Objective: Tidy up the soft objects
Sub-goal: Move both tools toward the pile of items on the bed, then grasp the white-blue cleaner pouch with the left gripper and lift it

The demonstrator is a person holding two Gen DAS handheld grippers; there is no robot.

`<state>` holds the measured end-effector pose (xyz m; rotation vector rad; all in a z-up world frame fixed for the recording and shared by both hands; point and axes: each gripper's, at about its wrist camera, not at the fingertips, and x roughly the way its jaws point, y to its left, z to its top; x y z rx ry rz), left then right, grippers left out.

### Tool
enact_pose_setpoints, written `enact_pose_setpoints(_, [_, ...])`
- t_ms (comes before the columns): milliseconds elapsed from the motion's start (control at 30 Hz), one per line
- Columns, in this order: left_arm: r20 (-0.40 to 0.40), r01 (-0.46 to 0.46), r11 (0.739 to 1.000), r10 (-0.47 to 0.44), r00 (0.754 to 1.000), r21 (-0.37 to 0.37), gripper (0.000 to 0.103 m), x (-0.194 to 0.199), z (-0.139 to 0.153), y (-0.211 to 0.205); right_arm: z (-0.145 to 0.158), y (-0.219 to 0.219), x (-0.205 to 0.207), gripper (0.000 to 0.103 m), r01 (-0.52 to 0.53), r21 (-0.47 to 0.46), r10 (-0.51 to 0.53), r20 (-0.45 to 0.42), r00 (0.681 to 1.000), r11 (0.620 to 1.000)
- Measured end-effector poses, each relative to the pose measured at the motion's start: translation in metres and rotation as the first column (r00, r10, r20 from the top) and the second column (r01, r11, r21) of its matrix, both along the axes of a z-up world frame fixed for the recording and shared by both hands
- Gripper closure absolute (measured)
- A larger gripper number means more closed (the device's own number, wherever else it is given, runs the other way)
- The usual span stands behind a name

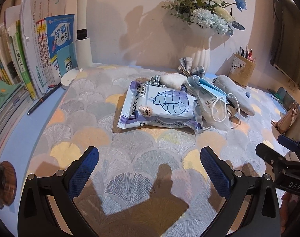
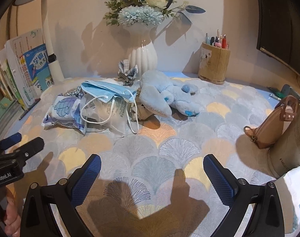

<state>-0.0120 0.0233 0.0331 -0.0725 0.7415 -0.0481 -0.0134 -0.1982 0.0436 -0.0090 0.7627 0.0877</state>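
Left wrist view is showing the left gripper (image 1: 149,169) hovering over the worktop (image 1: 130,144) with its fingers wide apart and nothing between them. Right gripper (image 2: 152,174) is hanging the same way, spread and empty. Both are sitting short of the pile, so the sorting is looking barely begun.

Taking the vase (image 2: 142,56) as landmark: a plaid bow (image 2: 128,72) is lying right at its foot; in front of the vase a mask (image 2: 108,90) is draping over a clear bag (image 2: 110,114), with a wipes pack (image 1: 159,106) to the vase's front-left. A plush (image 2: 165,96) is sprawling to its front-right, touching the heap.

Next move probably calls for one gripper reaching forward to the pack or plush, then pinching a soft edge without snagging the mask's loops.
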Motion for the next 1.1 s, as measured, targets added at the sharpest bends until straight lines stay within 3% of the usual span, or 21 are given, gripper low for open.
enact_pose_setpoints(200, [-0.044, 0.006, 1.000, -0.007, 0.999, -0.024, 0.001, 0.005, -0.002, 0.004, -0.003, -0.015, 0.009, 0.000, 0.012, 0.088, -0.008, -0.046, 0.999, 0.996])
enact_pose_setpoints(300, [-0.099, 0.055, 0.997, -0.059, 0.993, -0.045, 0.001, 0.002, 0.009, 0.007, -0.004, -0.030, 0.011, 0.000, 0.034, 0.159, -0.023, -0.074, 0.997, 0.987])
enact_pose_setpoints(400, [-0.038, 0.150, 0.988, -0.150, 0.988, 0.018, 0.001, -0.013, 0.044, 0.003, 0.005, -0.037, 0.005, 0.000, 0.032, 0.171, -0.011, -0.119, 0.993, 0.985])
enact_pose_setpoints(467, [0.003, 0.217, 0.970, -0.219, 0.976, 0.109, 0.001, -0.016, 0.068, -0.004, 0.024, -0.034, 0.002, 0.000, 0.008, 0.140, 0.006, -0.103, 0.995, 0.990])
enact_pose_setpoints(567, [-0.008, 0.317, 0.916, -0.326, 0.945, 0.247, 0.001, -0.001, 0.080, -0.017, 0.057, -0.024, 0.013, 0.000, -0.034, 0.079, 0.040, -0.079, 0.996, 0.996])
enact_pose_setpoints(700, [-0.116, 0.393, 0.794, -0.385, 0.915, 0.464, 0.001, 0.040, 0.053, -0.040, 0.072, -0.016, 0.047, 0.000, -0.043, 0.018, 0.044, -0.083, 0.996, 0.999])
enact_pose_setpoints(733, [-0.135, 0.408, 0.774, -0.395, 0.909, 0.483, 0.001, 0.048, 0.048, -0.043, 0.069, -0.016, 0.057, 0.000, -0.043, 0.019, 0.044, -0.094, 0.995, 0.999])
enact_pose_setpoints(800, [-0.172, 0.453, 0.744, -0.427, 0.888, 0.491, 0.001, 0.065, 0.035, -0.044, 0.060, -0.019, 0.074, 0.000, -0.034, 0.047, 0.040, -0.130, 0.991, 0.998])
enact_pose_setpoints(867, [-0.178, 0.473, 0.743, -0.445, 0.878, 0.473, 0.001, 0.079, 0.030, -0.043, 0.049, -0.024, 0.093, 0.000, -0.026, 0.086, 0.040, -0.173, 0.984, 0.996])
enact_pose_setpoints(1000, [-0.189, 0.540, 0.758, -0.507, 0.841, 0.366, 0.001, 0.099, 0.027, -0.041, 0.035, -0.022, 0.123, 0.000, -0.028, 0.088, 0.046, -0.206, 0.977, 0.996])
enact_pose_setpoints(1100, [-0.207, 0.574, 0.736, -0.537, 0.818, 0.359, 0.001, 0.104, 0.015, -0.051, 0.023, -0.015, 0.147, 0.000, -0.034, 0.081, 0.052, -0.236, 0.970, 0.996])
